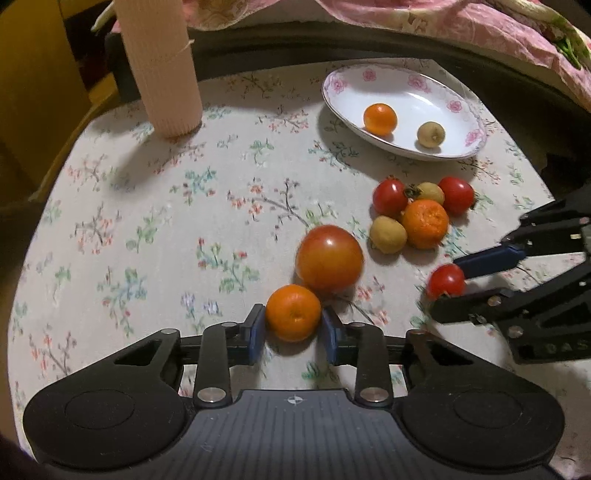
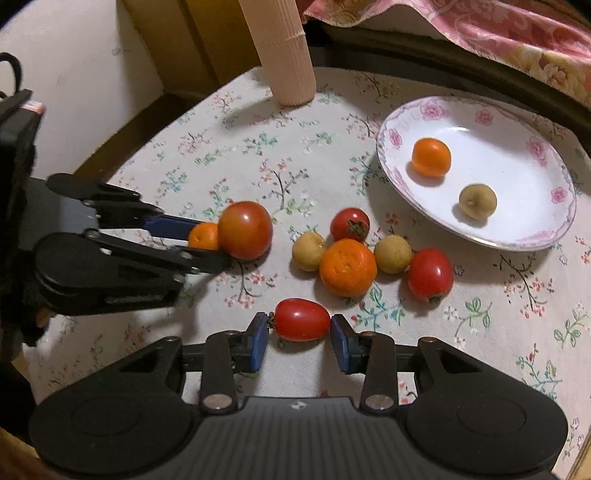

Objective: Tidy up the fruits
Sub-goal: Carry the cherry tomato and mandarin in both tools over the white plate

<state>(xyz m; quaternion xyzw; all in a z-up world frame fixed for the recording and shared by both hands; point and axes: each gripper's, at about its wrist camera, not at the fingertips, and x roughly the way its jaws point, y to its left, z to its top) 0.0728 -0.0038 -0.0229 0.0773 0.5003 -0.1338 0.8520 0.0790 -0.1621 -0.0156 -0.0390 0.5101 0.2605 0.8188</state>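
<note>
My left gripper (image 1: 293, 328) has its blue pads around a small orange (image 1: 293, 312) on the table; the left pad touches it and a thin gap shows at the right. A large tomato (image 1: 329, 258) rests against that orange. My right gripper (image 2: 299, 334) brackets a red cherry tomato (image 2: 302, 319), with a small gap on each side. A white floral plate (image 1: 458, 107) at the far right holds a small orange (image 1: 379, 119) and a yellow-green fruit (image 1: 430, 134). A cluster of two red tomatoes, two yellow fruits and an orange (image 1: 424, 223) lies in front of the plate.
A tall ribbed pink cylinder (image 1: 162, 66) stands at the far left of the floral tablecloth (image 1: 147, 221). Pink patterned fabric (image 1: 480, 26) hangs behind the table. The table's dark curved edge runs along the back and right.
</note>
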